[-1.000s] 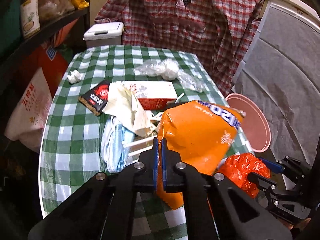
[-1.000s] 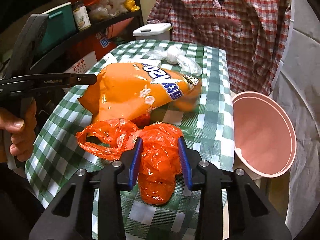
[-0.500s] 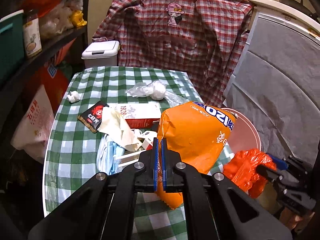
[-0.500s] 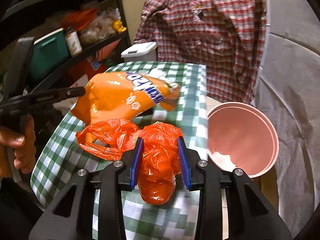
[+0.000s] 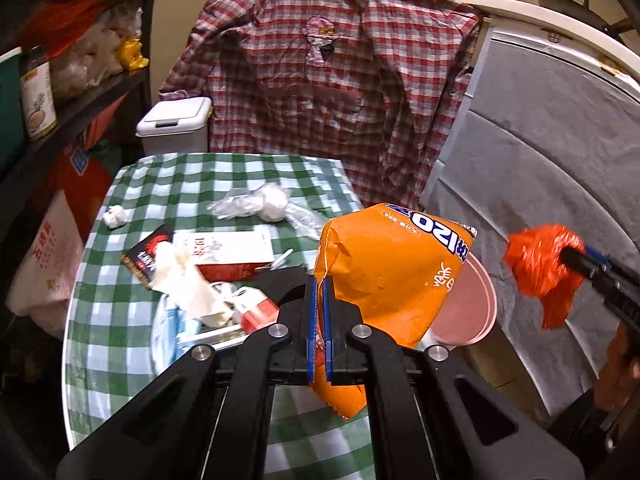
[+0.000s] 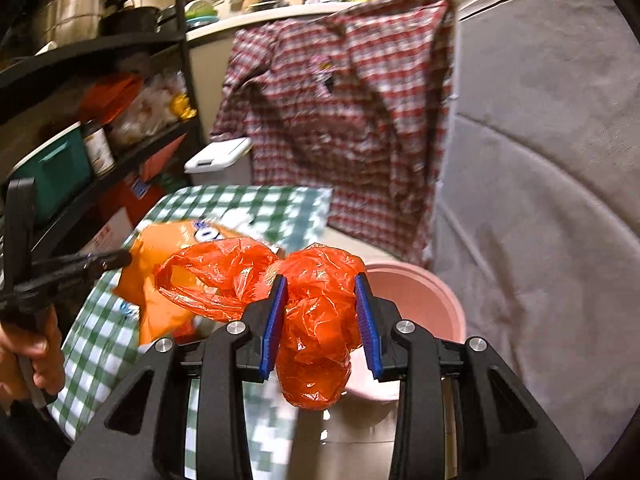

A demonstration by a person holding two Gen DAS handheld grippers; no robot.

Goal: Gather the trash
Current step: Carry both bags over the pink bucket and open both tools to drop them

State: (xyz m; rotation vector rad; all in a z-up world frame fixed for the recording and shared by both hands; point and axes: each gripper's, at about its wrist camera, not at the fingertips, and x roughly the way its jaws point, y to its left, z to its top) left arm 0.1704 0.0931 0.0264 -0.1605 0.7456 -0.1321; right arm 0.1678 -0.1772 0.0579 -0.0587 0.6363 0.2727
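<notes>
Both bits of trash are featherlight, crinkly and slippery. The left gripper [image 5: 319, 330] has its fingers pinched shut on the orange snack bag's [image 5: 394, 268] edge; the right gripper [image 6: 322, 324] squeezes the scrunched red plastic bag [image 6: 316, 320] mid-bunch, pink bin [image 6: 416, 304] just beyond the fingers.

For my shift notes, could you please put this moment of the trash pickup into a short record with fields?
left gripper: shut on orange snack bag, held up off the table
right gripper: shut on orange plastic bag
pink bin: open, beside the table, below the plastic bag
checked table: cartons, tissue, clear wrap, face mask left
</notes>
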